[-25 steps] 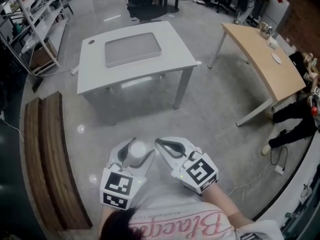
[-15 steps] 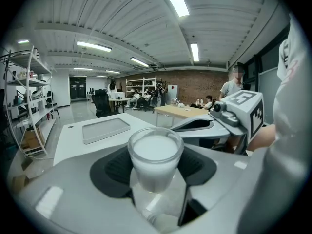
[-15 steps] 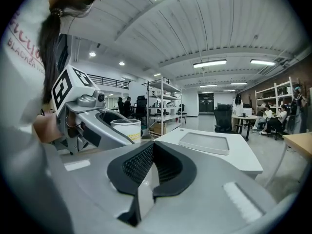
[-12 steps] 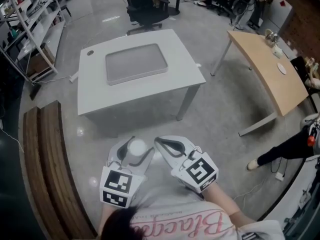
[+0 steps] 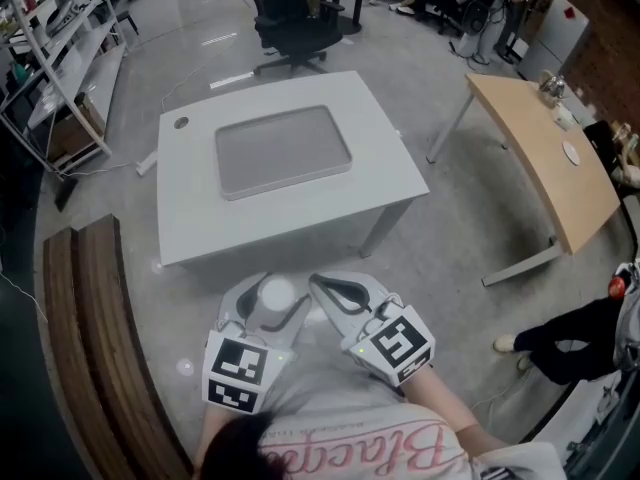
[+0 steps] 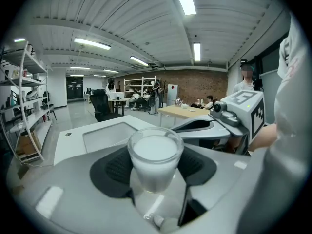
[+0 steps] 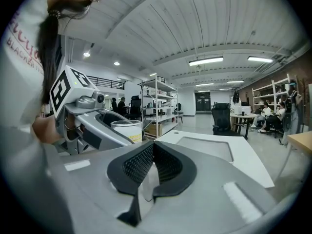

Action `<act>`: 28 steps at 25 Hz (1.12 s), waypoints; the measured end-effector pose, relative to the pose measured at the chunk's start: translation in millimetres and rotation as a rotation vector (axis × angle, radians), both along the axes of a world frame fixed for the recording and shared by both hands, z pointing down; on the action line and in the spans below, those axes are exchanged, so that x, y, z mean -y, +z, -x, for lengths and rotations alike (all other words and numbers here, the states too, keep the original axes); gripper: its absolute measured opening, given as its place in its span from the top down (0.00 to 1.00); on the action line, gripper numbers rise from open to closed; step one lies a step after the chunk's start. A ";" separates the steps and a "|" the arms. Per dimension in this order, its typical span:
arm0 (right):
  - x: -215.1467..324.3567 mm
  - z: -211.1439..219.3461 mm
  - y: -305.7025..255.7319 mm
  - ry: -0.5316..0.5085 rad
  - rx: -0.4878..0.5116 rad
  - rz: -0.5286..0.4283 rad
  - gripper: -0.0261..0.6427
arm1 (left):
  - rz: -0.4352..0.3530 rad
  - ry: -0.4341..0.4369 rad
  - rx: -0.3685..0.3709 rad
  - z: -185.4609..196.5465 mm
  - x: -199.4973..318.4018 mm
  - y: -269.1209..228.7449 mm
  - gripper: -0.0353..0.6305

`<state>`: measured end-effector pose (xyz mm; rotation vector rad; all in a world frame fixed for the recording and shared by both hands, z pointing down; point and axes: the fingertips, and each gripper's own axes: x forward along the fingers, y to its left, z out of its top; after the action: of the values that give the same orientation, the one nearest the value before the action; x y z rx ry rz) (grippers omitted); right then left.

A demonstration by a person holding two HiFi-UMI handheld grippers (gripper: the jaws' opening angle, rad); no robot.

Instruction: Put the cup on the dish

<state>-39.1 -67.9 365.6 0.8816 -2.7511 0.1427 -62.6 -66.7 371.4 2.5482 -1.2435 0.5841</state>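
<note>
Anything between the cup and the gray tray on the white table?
Nothing visible. The cup is clamped in the left claw. Ahead of it, only the white table leads up to the gray tray, with no object in that stretch.

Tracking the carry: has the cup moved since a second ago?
Yes. The cup in the left claw has come closer to the white table; the floor strip between them has narrowed.
</note>
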 end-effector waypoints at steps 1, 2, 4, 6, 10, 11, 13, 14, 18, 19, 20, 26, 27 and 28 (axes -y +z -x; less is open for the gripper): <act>4.9 1.2 0.4 0.005 0.000 0.000 0.96 | 0.000 0.002 -0.002 1.8 5.6 0.3 0.56; 9.1 2.0 0.2 0.009 0.000 0.000 0.96 | 0.000 0.003 -0.003 3.1 10.8 0.2 0.56; 15.8 2.6 -0.2 0.019 0.002 0.003 0.96 | 0.002 0.007 -0.005 4.5 19.8 0.6 0.56; 21.1 3.1 1.1 0.031 0.007 0.014 0.96 | 0.006 0.012 -0.005 5.9 27.0 2.4 0.56; 31.0 2.5 5.2 0.041 0.013 0.037 0.96 | 0.007 0.020 0.002 5.1 38.3 6.3 0.56; 33.6 2.3 5.9 0.042 0.013 0.040 0.96 | 0.009 0.020 -0.001 4.5 40.6 7.3 0.56; 39.2 2.6 6.9 0.045 0.017 0.040 0.96 | 0.012 0.018 -0.008 4.0 45.2 9.4 0.56; 42.4 2.6 6.8 0.048 0.026 0.039 0.96 | 0.014 0.015 -0.009 3.9 47.5 10.4 0.56; 57.6 5.5 7.6 0.051 0.057 0.045 0.96 | 0.015 0.007 -0.009 3.8 57.5 14.0 0.56; 62.0 7.2 8.9 0.048 0.053 0.045 0.96 | 0.015 0.006 -0.008 4.5 60.9 14.6 0.56; 66.5 9.0 9.8 0.044 0.049 0.044 0.96 | 0.016 0.004 -0.006 6.0 65.0 14.8 0.56; 94.1 14.2 14.2 0.039 0.057 0.062 0.96 | -0.021 -0.011 -0.015 15.9 98.6 10.7 0.56; 99.7 13.6 15.4 0.040 0.055 0.065 0.96 | -0.026 -0.014 -0.018 15.9 105.9 10.5 0.56; 105.7 12.7 16.2 0.041 0.053 0.068 0.96 | -0.029 -0.018 -0.020 15.6 113.5 10.8 0.56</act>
<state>-51.8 -173.6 381.9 0.9297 -2.7599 0.2696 -78.2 -180.2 382.2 2.5565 -1.2761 0.5391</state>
